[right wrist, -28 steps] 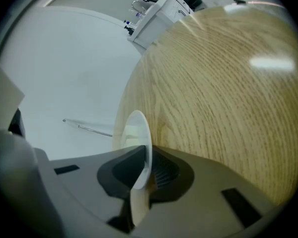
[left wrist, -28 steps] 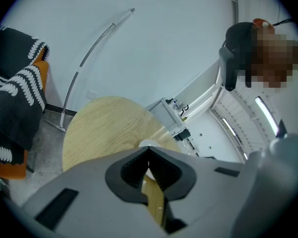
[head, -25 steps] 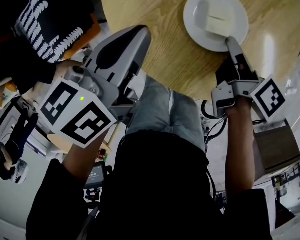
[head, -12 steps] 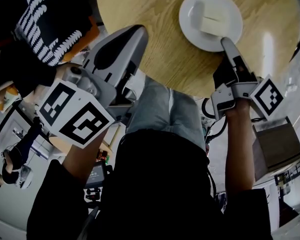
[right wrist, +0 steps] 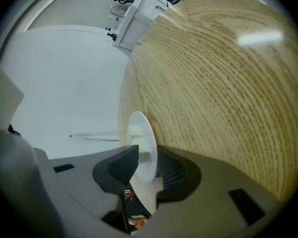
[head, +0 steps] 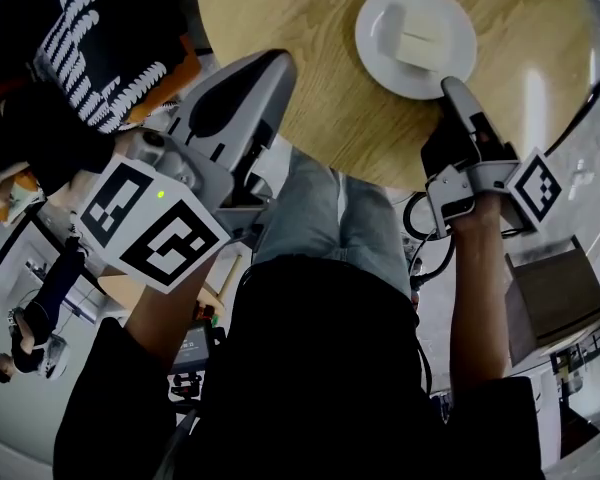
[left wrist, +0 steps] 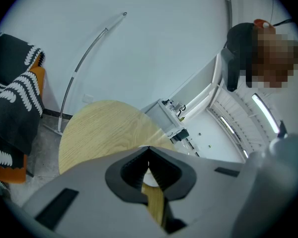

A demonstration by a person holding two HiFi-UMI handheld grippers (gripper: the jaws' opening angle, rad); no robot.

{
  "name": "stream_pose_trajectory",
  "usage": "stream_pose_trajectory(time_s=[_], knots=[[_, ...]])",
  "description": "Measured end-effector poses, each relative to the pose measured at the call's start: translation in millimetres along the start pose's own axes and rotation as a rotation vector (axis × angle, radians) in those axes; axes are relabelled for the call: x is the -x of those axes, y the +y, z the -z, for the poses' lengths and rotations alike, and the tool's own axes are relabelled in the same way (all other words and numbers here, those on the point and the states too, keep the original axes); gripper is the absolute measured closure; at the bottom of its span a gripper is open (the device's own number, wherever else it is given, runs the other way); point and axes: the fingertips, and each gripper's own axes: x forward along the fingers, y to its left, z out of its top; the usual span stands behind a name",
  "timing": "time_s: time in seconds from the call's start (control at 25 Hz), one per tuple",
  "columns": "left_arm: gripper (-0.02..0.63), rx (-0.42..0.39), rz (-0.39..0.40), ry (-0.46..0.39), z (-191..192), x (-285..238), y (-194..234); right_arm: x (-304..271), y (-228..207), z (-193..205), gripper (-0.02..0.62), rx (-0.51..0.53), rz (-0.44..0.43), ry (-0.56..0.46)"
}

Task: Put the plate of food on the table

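Two tongs: right tongs (head: 450,86), just opening, loosely straddle the near rim of the white round plate (head: 421,75), apparently releasing it onto the round wooden table (head: 310,88); left tongs (head: 278,60) idle, pressed together.

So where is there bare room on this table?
The table is bare left of the plate, up to the left claw by its near-left edge, and right of the plate to the rim. Crowded: the plate's near rim, between the right claw's just-opened jaws.
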Motion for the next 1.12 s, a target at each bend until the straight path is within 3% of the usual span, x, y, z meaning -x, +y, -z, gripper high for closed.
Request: stream_pose_trajectory(time_s=[0.72,1.12], knots=[[0.597,-0.064,-0.005,-0.056,-15,6,-23,-2,-18,-9,0.488,0.043,0.008,0.022],[0.598,-0.071,-0.008,-0.083,-22,12,-28,-2,-13,-8,0.488,0.127,0.022,0.043]])
